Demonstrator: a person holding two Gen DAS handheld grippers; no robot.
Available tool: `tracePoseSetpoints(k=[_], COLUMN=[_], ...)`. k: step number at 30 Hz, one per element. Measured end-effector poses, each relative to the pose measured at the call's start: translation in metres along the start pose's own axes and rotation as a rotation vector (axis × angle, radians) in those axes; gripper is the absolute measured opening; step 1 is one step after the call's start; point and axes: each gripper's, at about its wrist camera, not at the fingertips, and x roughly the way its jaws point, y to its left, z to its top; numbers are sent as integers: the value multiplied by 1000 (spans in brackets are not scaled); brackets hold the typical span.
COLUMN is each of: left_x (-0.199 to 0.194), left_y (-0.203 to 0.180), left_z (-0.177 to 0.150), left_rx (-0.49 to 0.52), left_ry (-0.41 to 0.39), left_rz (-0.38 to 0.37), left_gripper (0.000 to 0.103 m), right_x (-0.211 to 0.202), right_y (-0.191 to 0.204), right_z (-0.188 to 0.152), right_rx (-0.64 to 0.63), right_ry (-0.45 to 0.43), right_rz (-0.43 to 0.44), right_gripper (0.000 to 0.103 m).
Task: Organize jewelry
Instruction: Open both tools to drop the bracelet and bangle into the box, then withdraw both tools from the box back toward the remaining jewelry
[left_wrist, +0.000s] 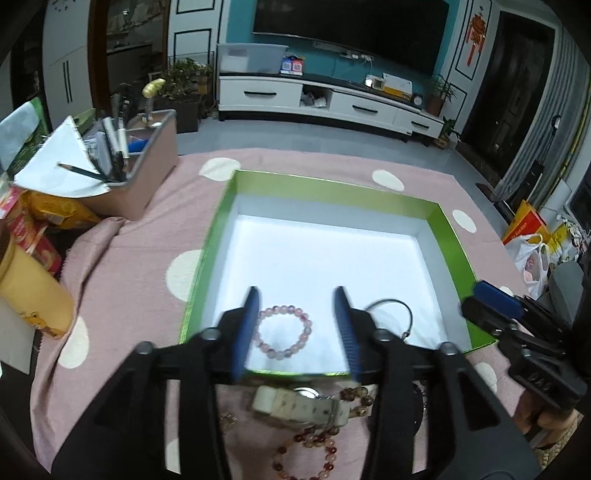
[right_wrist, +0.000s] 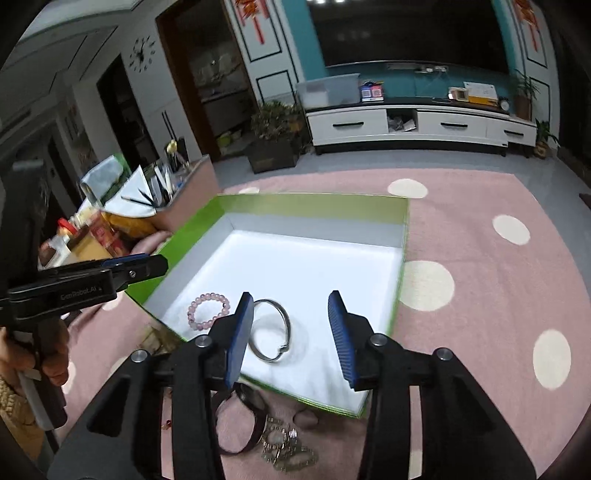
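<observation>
A green box with a white inside (left_wrist: 221, 206) (right_wrist: 310, 201) lies open on the pink dotted cloth. In it lie a pink bead bracelet (left_wrist: 284, 332) (right_wrist: 207, 311) and a silver bangle (left_wrist: 391, 314) (right_wrist: 271, 330). My left gripper (left_wrist: 300, 332) is open and empty above the box's near edge, over the bead bracelet. My right gripper (right_wrist: 291, 334) is open and empty above the bangle. In front of the box lie a white watch (left_wrist: 299, 404), a red-brown bead bracelet (left_wrist: 306, 458), a black bangle (right_wrist: 240, 424) and a silver chain piece (right_wrist: 284, 450).
A pink organiser box with pens and paper (left_wrist: 122, 162) (right_wrist: 177, 188) stands at the left, with snack packets (left_wrist: 40, 221) and a yellow cup (left_wrist: 33, 291) beside it. The right gripper shows at the right edge of the left wrist view (left_wrist: 517, 325).
</observation>
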Motion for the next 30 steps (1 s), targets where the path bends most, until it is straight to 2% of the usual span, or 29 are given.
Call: tracePoseSetpoints(k=[2, 4, 7, 12, 17, 23, 30], left_x=[-10, -20, -34, -51, -69, -80, -86], left_y=[4, 9, 15, 21, 30, 29, 24], left_z=[-5, -13, -29, -61, -102, -139, -151], left_rx=[-6, -13, -20, -21, -44, -58, -58], left_ry=[-18, -29, -44, -30, -4, 53, 71], left_rz=[2, 17, 39, 102, 140, 132, 127], left_gripper=[55, 68, 73, 81, 83, 84, 84], right_x=[-10, -22, -36, -55, -68, -81, -86], right_y=[0, 1, 5, 20, 38, 56, 64], right_z=[-6, -16, -34, -68, -86, -99, -119], right_rx=[8, 15, 42, 98, 69, 10, -28], right_ry=[-7, -6, 0, 15, 38, 52, 95], right_rz=[1, -4, -7, 0, 19, 30, 20], right_gripper=[42, 42, 43, 50, 50, 54, 54])
